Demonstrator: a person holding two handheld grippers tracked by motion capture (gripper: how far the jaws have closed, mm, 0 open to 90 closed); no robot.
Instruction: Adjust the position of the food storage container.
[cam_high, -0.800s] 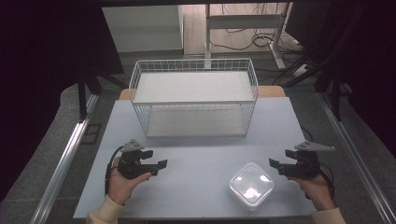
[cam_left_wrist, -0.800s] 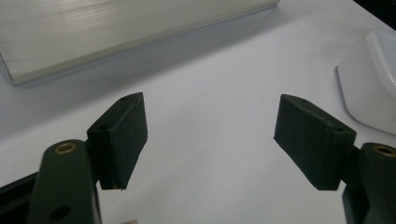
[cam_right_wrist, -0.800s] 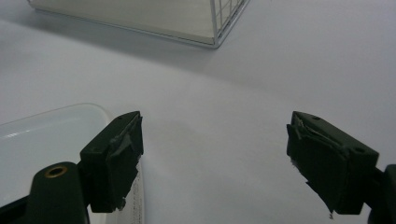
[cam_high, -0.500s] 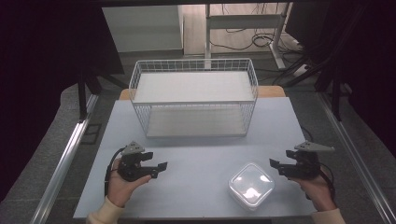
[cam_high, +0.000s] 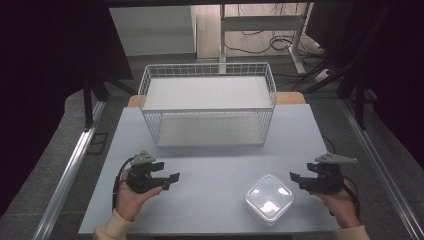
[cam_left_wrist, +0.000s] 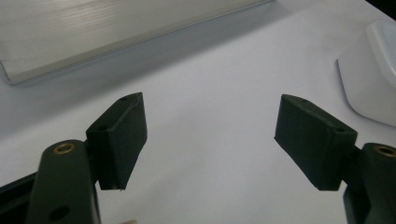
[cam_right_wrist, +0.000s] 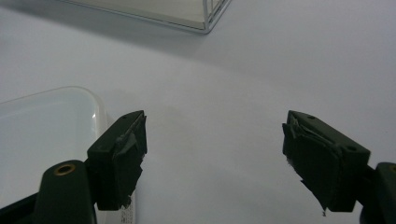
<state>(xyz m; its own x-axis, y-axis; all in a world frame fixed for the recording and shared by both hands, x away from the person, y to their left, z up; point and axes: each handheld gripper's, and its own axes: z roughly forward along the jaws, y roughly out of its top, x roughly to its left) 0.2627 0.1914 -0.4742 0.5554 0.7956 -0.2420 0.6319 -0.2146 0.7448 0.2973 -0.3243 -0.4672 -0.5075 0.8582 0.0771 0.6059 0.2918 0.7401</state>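
We find a clear lidded box (cam_high: 269, 199) resting flat on the pale counter (cam_high: 215, 165), and we take it as our landmark. It sits at the near side of the counter, toward the person's right, with its lid on.

The right hand-held gripper (cam_high: 296, 178) is just beside the box, on its right, and apart from it. Its jaws point toward the box and stand wide and released, with nothing between them. In the right gripper view the same gripper (cam_right_wrist: 212, 158) shows bare counter between its two black jaws, and the box (cam_right_wrist: 46, 140) lies off past the left jaw, not touched.

The left hand-held gripper (cam_high: 170, 179) is well apart from the box, on its left, held just above the counter in the person's left hand (cam_high: 131, 197). Its jaws also point toward the box and are spread and released, holding nothing. In the left gripper view this gripper (cam_left_wrist: 210, 135) has only counter between its jaws, and an edge of the box (cam_left_wrist: 373, 74) shows at the far right.

Beyond the box, at the far side of the counter, a white wire basket (cam_high: 207, 111) stands upright.
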